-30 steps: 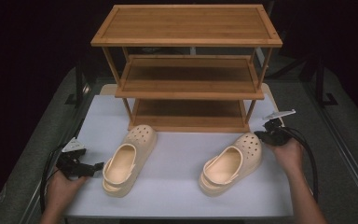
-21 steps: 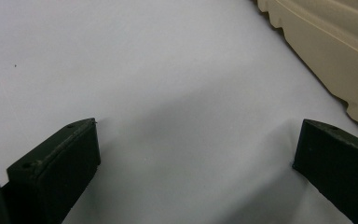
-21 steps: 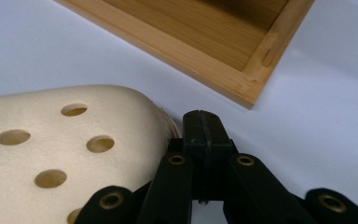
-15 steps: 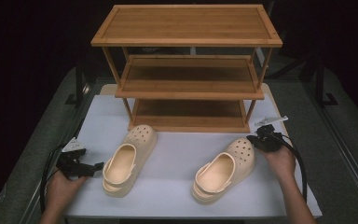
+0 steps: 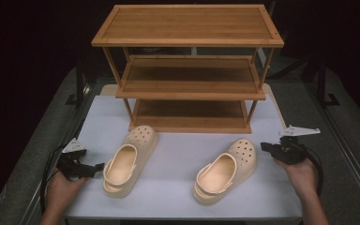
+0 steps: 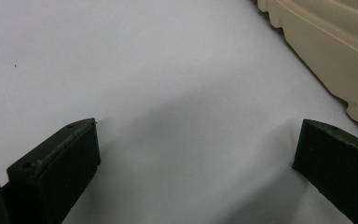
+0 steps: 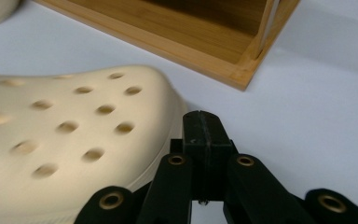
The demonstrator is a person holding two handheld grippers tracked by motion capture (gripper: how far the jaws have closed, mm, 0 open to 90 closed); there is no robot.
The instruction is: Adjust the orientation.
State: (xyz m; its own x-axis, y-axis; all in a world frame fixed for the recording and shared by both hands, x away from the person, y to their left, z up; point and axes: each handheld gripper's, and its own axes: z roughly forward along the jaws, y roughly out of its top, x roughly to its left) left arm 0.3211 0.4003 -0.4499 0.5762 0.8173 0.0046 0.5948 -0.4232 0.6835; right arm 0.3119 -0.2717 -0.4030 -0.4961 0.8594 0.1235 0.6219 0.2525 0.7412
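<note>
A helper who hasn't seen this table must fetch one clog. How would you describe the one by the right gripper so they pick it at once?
Start at the three-tier bamboo shoe rack on the white table. Two cream perforated clogs lie in front of it; take the right clog, below the rack's right front leg. Unlike the left clog, its toe sits just beside the shut right gripper.

High view: above the near table (image 5: 178,140) edge, facing forward and down, far. Left gripper view: very close over white tabletop, clog (image 6: 326,42) sole at upper right. Right gripper view: low, close behind other clog (image 7: 65,140), facing rack (image 7: 177,32); both shared with high view.
</note>
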